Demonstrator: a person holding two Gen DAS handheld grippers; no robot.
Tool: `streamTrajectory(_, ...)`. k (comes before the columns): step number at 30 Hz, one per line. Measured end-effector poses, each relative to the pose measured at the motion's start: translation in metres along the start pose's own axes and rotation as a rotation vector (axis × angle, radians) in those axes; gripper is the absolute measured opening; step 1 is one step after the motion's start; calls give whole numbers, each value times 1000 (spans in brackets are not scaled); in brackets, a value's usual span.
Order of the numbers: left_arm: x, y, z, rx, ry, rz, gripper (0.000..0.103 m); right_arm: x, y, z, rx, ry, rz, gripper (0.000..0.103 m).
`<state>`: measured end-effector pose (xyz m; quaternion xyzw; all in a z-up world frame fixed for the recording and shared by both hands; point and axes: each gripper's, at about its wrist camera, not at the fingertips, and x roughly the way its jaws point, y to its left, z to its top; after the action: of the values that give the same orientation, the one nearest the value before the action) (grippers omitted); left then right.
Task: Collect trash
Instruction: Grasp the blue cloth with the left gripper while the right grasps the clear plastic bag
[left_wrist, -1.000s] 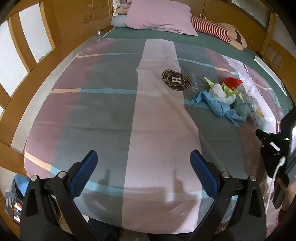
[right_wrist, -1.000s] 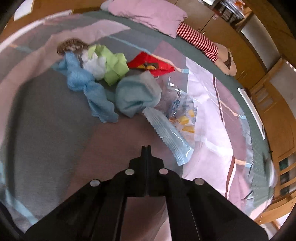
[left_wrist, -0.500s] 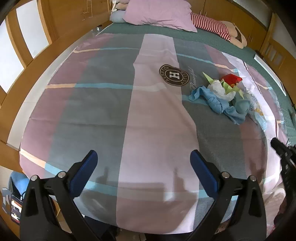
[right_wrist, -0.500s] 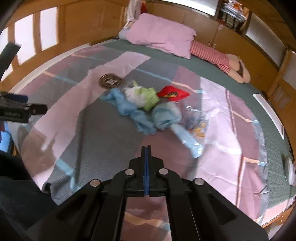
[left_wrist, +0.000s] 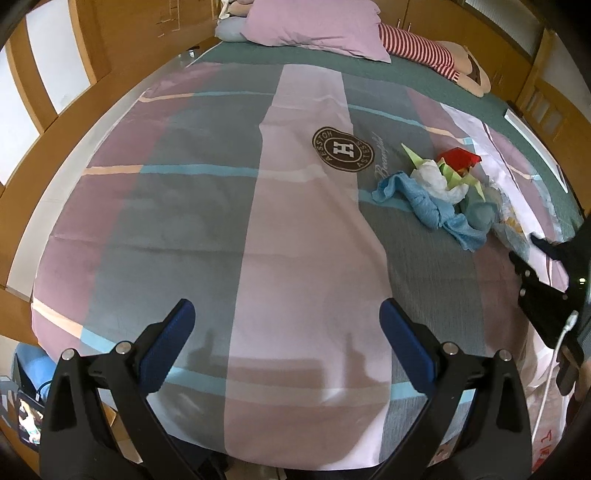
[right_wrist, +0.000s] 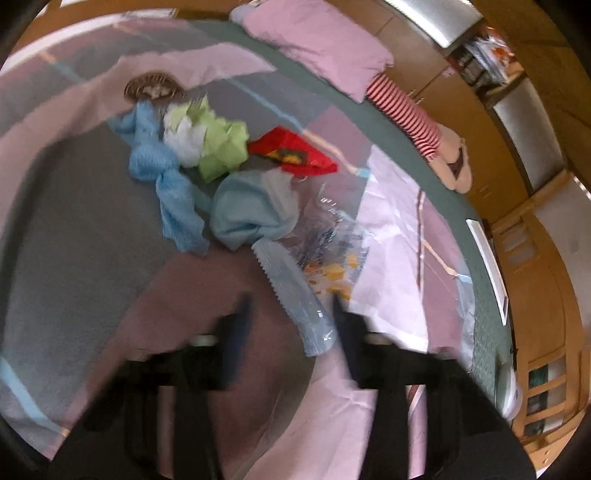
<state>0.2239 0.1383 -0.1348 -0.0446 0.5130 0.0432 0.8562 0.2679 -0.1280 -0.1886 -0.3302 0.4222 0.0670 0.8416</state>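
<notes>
— So, how far along does the trash collecting look?

— Barely begun, I'd judge. The whole pile sits on the bed (left_wrist: 184, 206), on the striped cover, to the right of the round brown emblem (left_wrist: 343, 149). Nothing is in either tongs.

— What's in the pile?

— A twisted blue cloth (right_wrist: 166, 184), a white crumpled tissue (right_wrist: 183, 142), green folded paper (right_wrist: 221, 146), a red wrapper (right_wrist: 291, 155), a pale blue wad (right_wrist: 247, 214), a clear printed bag (right_wrist: 332, 251) and a long pale-blue sachet (right_wrist: 295, 299) with a serrated end. They lie touching or overlapping one another.

— And the tongs?

— The left tongs (left_wrist: 286, 347) hang spread wide over the near edge of the bed, well apart from the pile, holding nothing. The right tongs (right_wrist: 291, 317) are blurred, but their fingers stand apart on either side of the sachet's near end, not yet closed on it. Whether they touch it, I cannot tell.

— So what's left?

— Everything, as far as shown: each piece needs picking up. No bin or bag to receive them is in view, so where they go is unclear. The sachet looks like the first pick
</notes>
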Motion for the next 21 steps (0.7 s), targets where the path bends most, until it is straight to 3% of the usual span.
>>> streamTrajectory(1, 1, -1, 2, 0, 0, -4, 99, 2, -1, -1, 4, 9, 13, 1)
streamTrajectory(2, 2, -2, 6, 0, -1, -15, 99, 4, -3, -1, 21, 16, 35, 0)
streamTrajectory(6, 5, -8, 34, -12, -36, -145, 99, -18, -13, -2, 106, -35, 75, 0)
streamTrajectory(9, 23, -20, 59, 10, -47, -194, 99, -53, -16, -5, 164, -93, 135, 0)
streamTrajectory(15, 66, -74, 85, 100, -12, -329, 99, -125, -24, -22, 253, -212, 189, 0)
streamTrajectory(19, 83, -116, 90, 186, -7, -359, 99, -125, -36, -34, 361, -164, 222, 1)
streamTrajectory(20, 89, -125, 91, 207, 1, -343, 98, -118, -39, -35, 383, -142, 231, 5)
streamTrajectory(21, 94, -129, 91, 213, 9, -338, 91, -111, -41, -35, 398, -120, 225, 12)
